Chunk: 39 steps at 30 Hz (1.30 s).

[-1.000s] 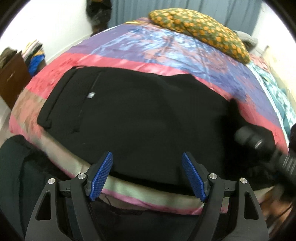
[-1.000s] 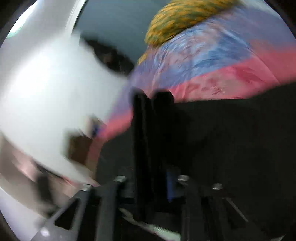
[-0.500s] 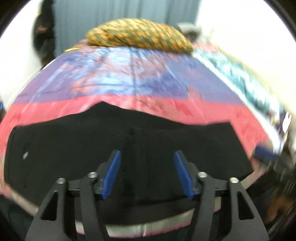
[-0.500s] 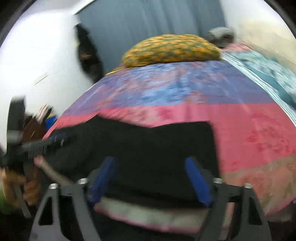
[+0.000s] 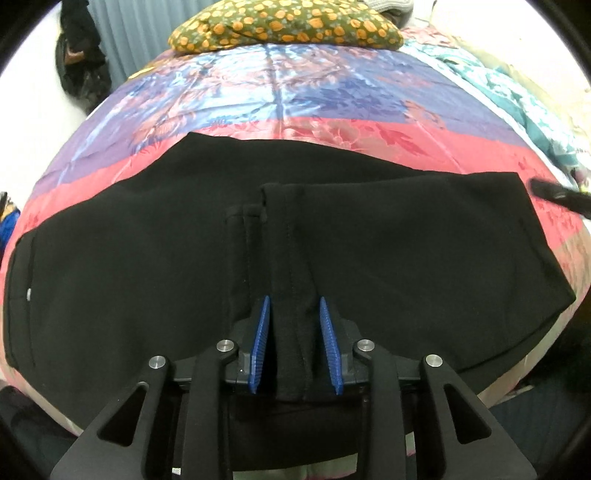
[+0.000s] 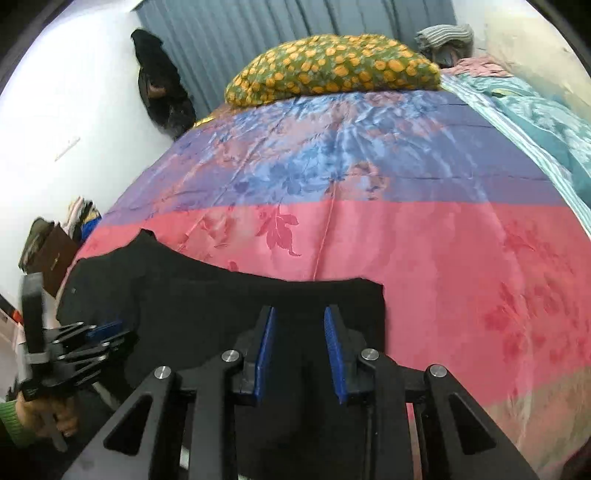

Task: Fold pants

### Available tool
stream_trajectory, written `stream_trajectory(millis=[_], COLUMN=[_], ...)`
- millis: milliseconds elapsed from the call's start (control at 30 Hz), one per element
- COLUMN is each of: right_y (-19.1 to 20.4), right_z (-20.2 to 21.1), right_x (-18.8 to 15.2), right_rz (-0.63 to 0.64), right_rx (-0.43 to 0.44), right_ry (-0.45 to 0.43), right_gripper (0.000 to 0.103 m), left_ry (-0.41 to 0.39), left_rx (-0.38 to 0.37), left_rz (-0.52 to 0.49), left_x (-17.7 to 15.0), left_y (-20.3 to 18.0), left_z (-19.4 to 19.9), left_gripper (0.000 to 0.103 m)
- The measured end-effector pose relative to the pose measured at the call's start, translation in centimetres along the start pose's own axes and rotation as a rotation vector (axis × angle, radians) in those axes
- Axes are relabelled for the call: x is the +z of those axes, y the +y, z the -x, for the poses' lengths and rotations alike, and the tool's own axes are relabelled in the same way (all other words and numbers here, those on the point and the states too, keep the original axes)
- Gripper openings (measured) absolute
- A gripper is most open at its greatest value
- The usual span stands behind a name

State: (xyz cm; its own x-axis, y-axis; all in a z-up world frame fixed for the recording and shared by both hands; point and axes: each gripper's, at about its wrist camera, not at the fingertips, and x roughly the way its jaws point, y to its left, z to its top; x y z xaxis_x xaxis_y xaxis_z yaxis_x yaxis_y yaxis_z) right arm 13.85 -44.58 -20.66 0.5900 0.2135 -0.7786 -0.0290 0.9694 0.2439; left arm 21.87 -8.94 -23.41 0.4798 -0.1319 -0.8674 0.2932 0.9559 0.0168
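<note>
Black pants (image 5: pixel 406 258) lie folded across the near edge of the bed, on the pink band of the bedspread (image 5: pixel 388 136). In the left wrist view a raised strip of their cloth (image 5: pixel 293 280) runs from the middle of the pants into my left gripper (image 5: pixel 293 301). Its jaws are closing with that strip between the blue pads (image 5: pixel 261 343). My right gripper (image 6: pixel 299 310) hangs over the right end of the pants (image 6: pixel 221 306), its jaws closing too, with black cloth showing in the gap. A hand (image 6: pixel 44 417) holds the left gripper (image 6: pixel 110 336) at the far left of the right wrist view.
An orange-flowered pillow (image 6: pixel 332 66) lies at the head of the bed, with a teal blanket (image 6: pixel 535 122) along the right side. A dark bag (image 6: pixel 162 85) hangs by the grey curtain (image 6: pixel 295 22). A brown cabinet (image 6: pixel 48 254) stands left of the bed.
Both grippers' jaws have narrowed. The left gripper slid right along the pants to their middle strip and rolled level. The right gripper swung away to the pants' right end.
</note>
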Motion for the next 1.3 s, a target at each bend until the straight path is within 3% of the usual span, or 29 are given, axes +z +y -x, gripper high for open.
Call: stream_trajectory(millis=[33, 67, 133, 200, 300, 333, 400, 467, 500, 567, 633, 833, 1300], right_y=[-0.7, -1.8, -1.8, -0.3, 2.2, 2.8, 3.3, 3.8, 4.2, 5.2, 6.6, 9.6, 9.2], right_z=[-2.0, -4.8, -4.2, -0.7, 2.9, 2.6, -0.3, 0.9, 1.7, 3.5, 5.4, 7.4, 9.0], right_x=[-0.1, -0.7, -0.5, -0.6, -2.9, -4.0, -7.1, -7.8, -7.3, -6.0, -5.2, -3.3, -3.2], right_rz=[-0.011, -0.048, -0.076, -0.060, -0.031, -0.031, -0.037, -0.039, -0.051, -0.078, -0.063, 0.004, 0.009], right_rx=[-0.003, 0.000, 0.005, -0.015, -0.043, -0.038, -0.028, -0.059, -0.089, -0.127, -0.187, -0.378, -0.541], right_ry=[0.057, 0.179, 0.125, 0.058, -0.013, 0.013, 0.187, 0.111, 0.109, 0.076, 0.029, -0.003, -0.017], right_gripper=[0.028, 0.027, 0.025, 0.025, 0.026, 0.031, 0.037, 0.039, 0.044, 0.086, 0.093, 0.094, 0.094], left_ry=[0.001, 0.002, 0.009, 0.007, -0.004, -0.004, 0.003, -0.012, -0.034, -0.083, -0.101, -0.106, -0.125], left_rx=[-0.003, -0.006, -0.013, -0.024, -0.032, -0.031, -0.035, -0.040, -0.034, -0.027, -0.022, -0.002, 0.030], left_rz=[-0.005, -0.006, -0.001, 0.016, 0.030, 0.027, 0.018, 0.022, 0.028, 0.046, 0.058, 0.100, 0.131], left_x=[0.1, 0.0, 0.2, 0.1, -0.3, -0.2, -0.2, -0.2, -0.3, -0.7, -1.2, -2.2, -2.2], left_y=[0.0, 0.0, 0.2, 0.3, 0.1, 0.0, -0.3, -0.3, -0.1, 0.4, 0.9, 2.7, 3.8], left_z=[0.0, -0.1, 0.0, 0.2, 0.4, 0.4, 0.8, 2.0, 2.9, 4.7, 5.5, 6.5, 7.1], left_gripper=[0.030, 0.031, 0.032, 0.035, 0.041, 0.045, 0.051, 0.064, 0.070, 0.083, 0.084, 0.084, 0.084])
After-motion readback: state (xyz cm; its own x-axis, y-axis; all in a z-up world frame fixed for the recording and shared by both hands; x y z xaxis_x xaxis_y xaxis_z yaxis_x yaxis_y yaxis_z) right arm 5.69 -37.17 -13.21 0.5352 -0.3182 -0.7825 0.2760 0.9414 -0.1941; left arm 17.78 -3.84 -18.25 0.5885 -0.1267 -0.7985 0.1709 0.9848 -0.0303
